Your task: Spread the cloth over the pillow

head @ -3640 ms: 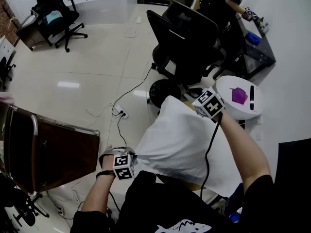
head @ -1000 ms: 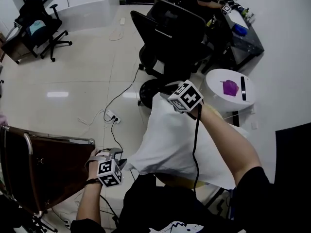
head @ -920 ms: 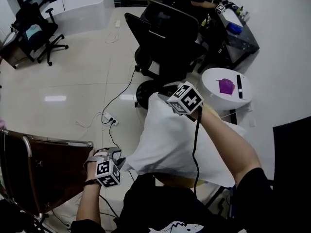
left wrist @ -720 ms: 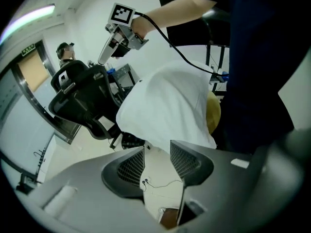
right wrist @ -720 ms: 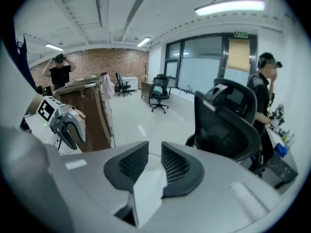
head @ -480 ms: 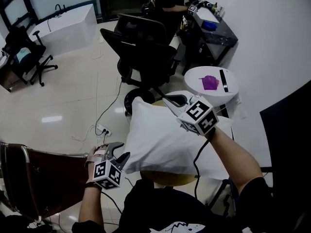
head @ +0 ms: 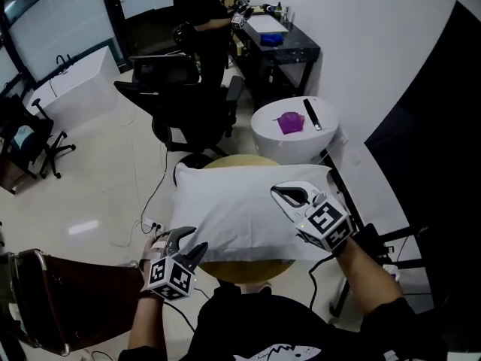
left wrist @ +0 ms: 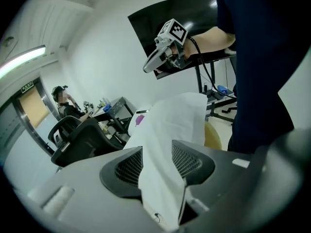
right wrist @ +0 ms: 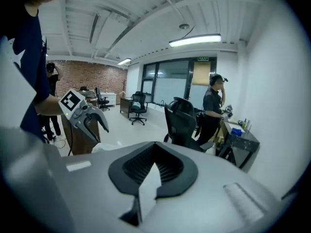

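Observation:
A white cloth (head: 240, 209) covers the pillow on a round wooden table (head: 248, 271); I cannot tell cloth from pillow. My left gripper (head: 189, 243) is at the near left corner. In the left gripper view its jaws (left wrist: 155, 164) have just been opening, and a fold of the cloth (left wrist: 170, 125) lies loose between them. My right gripper (head: 279, 194) hovers over the pillow's near right part, shut. The left gripper view shows the right gripper (left wrist: 146, 69) raised with nothing hanging from it. The right gripper view shows the left gripper (right wrist: 97, 125) with its fingers spread.
A white round side table (head: 331, 126) behind the pillow carries a purple thing (head: 289, 121) and a dark bar (head: 312, 115). A black office chair (head: 188, 104) stands at the far left. A person stands at a black desk (head: 282, 40). A brown chair (head: 68, 299) is at lower left.
My right gripper has come back from the pillow's far end to its near right side and risen. The left gripper has lifted at the near left corner. The pillow now lies crosswise.

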{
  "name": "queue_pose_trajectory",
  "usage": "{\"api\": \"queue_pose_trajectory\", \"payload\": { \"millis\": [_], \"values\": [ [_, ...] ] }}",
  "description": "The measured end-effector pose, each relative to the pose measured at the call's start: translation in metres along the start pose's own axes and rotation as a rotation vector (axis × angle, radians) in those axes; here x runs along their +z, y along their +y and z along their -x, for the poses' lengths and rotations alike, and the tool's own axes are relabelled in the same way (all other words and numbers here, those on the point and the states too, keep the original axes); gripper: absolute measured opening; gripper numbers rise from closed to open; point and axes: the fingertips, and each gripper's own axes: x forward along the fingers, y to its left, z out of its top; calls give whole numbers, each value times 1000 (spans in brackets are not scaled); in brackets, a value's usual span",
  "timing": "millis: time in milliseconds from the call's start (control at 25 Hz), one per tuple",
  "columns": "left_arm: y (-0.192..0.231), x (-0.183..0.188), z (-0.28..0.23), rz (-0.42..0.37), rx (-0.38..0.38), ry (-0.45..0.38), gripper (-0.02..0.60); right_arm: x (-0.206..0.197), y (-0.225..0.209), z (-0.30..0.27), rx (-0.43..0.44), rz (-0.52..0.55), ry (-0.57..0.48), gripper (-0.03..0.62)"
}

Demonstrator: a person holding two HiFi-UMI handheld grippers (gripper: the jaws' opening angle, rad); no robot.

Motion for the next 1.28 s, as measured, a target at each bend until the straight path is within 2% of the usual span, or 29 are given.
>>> {"api": "queue_pose_trajectory", "payload": {
  "millis": [360,680,880,1120,1280],
  "values": [
    [-68,55,-16,-43,-59,-32,179,-98,23,103,-102,-193,30,8],
    [-130,78,-21,-36,-115,-34,187,-150,60,150,-104,-238,60,8],
    [-150,66,-22,-35,-117,-17,187,-162,67,156,-106,-255,46,8],
    [-149,69,-12,-45,-94,-9,187,-156,72,158,-102,-239,28,8],
    [-158,60,-11,-43,-109,3,187,-161,80,156,-99,-248,29,8]
  ]
}}
